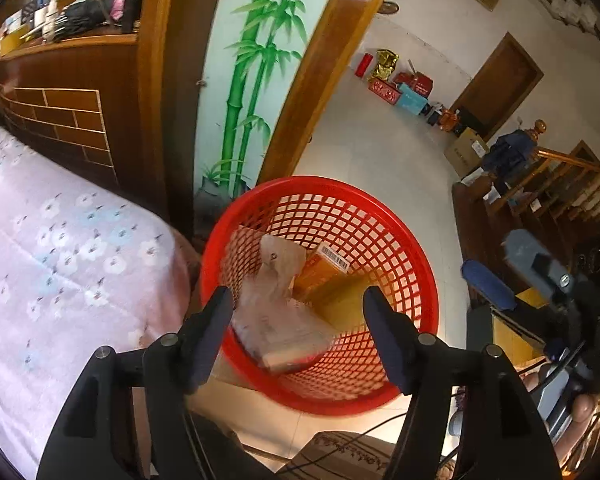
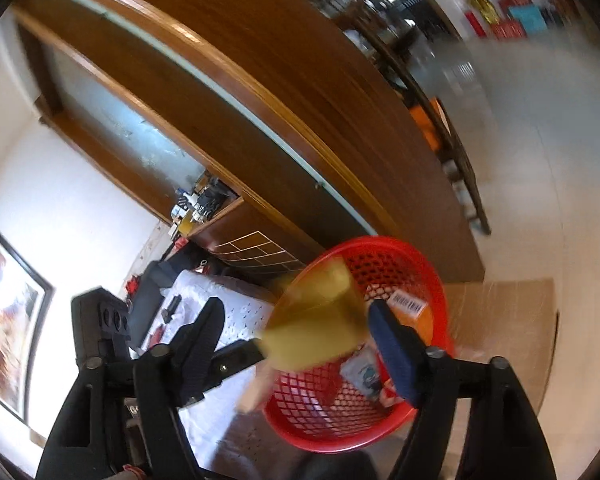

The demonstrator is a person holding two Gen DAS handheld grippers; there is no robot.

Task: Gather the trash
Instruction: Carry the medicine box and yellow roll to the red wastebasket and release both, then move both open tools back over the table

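Left gripper (image 1: 298, 322): hanging over the red basket (image 1: 414, 248), its jaws standing apart and gripping nothing.
Pale wrapper (image 1: 274, 312): blurred, sitting between the left fingers without touching them, inside the basket.
Right gripper (image 2: 296, 334): pointing at the same basket, jaws wide and not pressing on anything.
Yellow packet (image 2: 320, 324): smeared by motion, showing between the right fingers at the basket's rim; whether it is touching a pad I cannot tell.
Basket: standing on the tiled floor (image 1: 372, 136) beside the flowered bedspread (image 1: 60, 248), holding an orange box (image 1: 324, 268) with a barcode.
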